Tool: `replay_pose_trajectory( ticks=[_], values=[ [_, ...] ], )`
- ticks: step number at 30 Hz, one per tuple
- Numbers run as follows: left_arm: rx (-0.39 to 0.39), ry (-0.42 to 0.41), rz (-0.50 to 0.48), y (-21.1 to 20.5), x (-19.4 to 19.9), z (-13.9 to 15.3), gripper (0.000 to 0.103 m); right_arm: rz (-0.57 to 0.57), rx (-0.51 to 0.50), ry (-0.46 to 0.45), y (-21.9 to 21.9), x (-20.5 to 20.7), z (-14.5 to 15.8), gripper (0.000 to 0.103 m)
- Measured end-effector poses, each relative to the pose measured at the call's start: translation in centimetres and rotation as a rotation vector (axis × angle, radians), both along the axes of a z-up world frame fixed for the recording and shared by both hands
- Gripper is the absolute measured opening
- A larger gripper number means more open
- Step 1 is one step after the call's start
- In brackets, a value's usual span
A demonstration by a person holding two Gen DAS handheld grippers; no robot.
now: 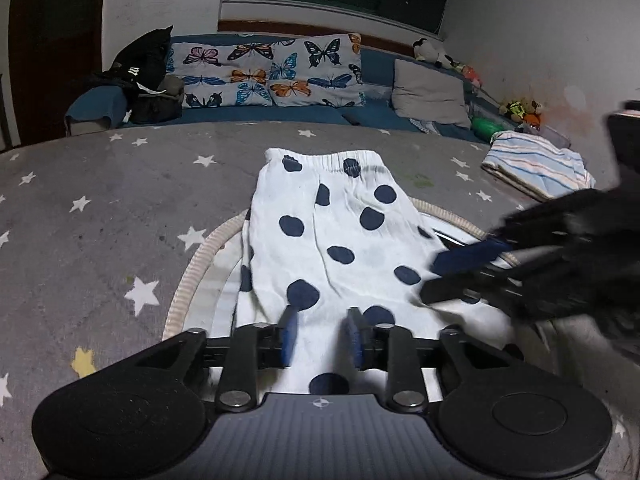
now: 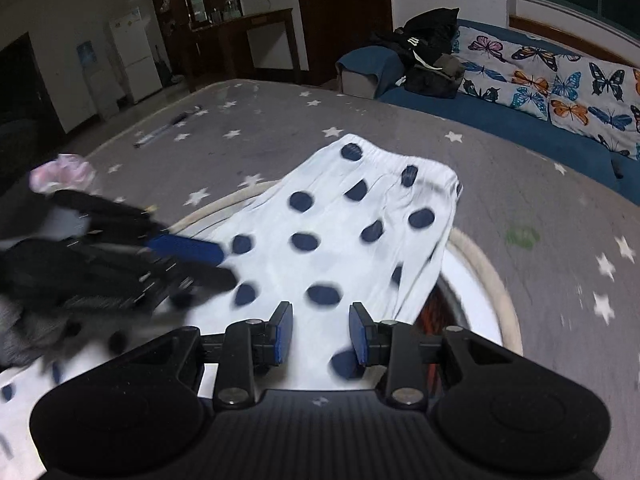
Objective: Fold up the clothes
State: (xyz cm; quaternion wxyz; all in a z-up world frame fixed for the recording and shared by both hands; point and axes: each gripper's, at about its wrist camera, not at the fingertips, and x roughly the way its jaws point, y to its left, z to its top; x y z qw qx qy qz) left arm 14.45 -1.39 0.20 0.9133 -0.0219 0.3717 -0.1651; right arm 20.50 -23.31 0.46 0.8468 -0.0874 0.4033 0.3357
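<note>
The white pants with dark dots (image 1: 340,236) lie flat on the grey star blanket (image 1: 100,208). Their stretchy waist is at the far end, away from both claws. The near part lies over a round thing with a pale rope rim (image 1: 188,276).

The left claw (image 1: 322,338) sits low over the near end of the pants. Its two blue pads (image 1: 289,336) stand apart, and white cloth shows in the gap between them. The pads do not squeeze the cloth, so this claw is released.

The right claw (image 2: 320,334) is also over the near end of the pants, closer to their right edge. Its blue pads (image 2: 283,334) stand apart too, with cloth and one dark dot in the gap. I cannot tell if they pinch the cloth, because the picture is blurry there.

Each claw shows up from the side in the other camera, just beside the pants, and looks smeared.

Far off, a folded striped cloth (image 1: 536,172) rests on the blanket. A butterfly pillow (image 1: 264,72) leans on the blue couch (image 1: 280,114).
</note>
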Motion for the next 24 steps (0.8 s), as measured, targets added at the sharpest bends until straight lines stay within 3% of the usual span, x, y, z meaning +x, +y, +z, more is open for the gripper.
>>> replay_pose_trajectory(
  ticks=[1, 10, 21, 24],
  values=[
    [0.000, -0.004, -0.003, -0.1, 0.1, 0.1, 0.046, -0.007, -0.001, 0.001, 0.2, 0.8, -0.3, 0.031],
    [-0.006, -0.041, -0.021, -0.2, 0.0, 0.4, 0.069, -0.097, -0.005, -0.052, 0.8, 6.3, -0.4, 0.034],
    [0.022, -0.050, 0.006, 0.7, 0.3, -0.6, 0.071, -0.196, 0.004, -0.114, 0.5, 8.9, -0.3, 0.034],
    [0.027, -0.051, 0.010, 0.8, 0.3, -0.7, 0.075, -0.212, 0.008, -0.115, 0.1, 9.4, -0.3, 0.039]
  ],
)
